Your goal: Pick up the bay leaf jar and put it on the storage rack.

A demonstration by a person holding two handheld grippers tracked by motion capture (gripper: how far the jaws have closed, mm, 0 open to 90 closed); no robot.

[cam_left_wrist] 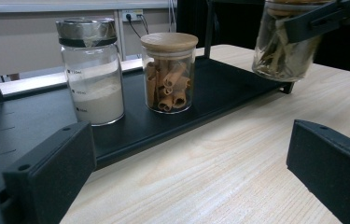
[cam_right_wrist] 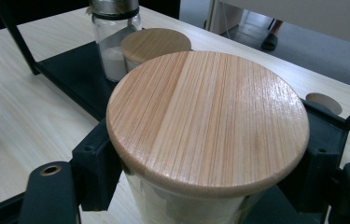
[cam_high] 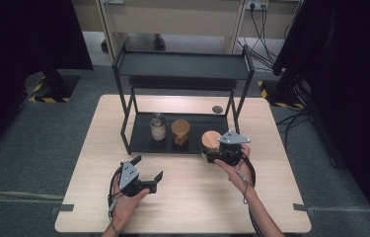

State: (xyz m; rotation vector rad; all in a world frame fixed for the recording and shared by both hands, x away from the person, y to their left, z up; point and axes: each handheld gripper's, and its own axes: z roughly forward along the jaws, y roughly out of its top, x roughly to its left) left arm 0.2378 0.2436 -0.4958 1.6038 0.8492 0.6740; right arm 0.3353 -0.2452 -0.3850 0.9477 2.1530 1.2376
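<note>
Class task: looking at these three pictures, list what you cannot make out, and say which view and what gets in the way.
- Held jar contents, right gripper view: wooden lid covers them.
- Held jar's top, left gripper view: cut off by the upper edge.
- White-powder jar scale markings, left gripper view: too small to read.
- Person beyond the rack, high view: hidden above the feet.

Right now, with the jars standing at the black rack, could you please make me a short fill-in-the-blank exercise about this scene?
1. The right gripper is shut on a glass jar with a ____ lid.
2. The jar of white powder and the jar of cinnamon sticks stand on the ____ shelf of the black rack.
3. The left gripper has its jaws ____ above the wooden table.

Missing words: wooden; bottom; open
</note>
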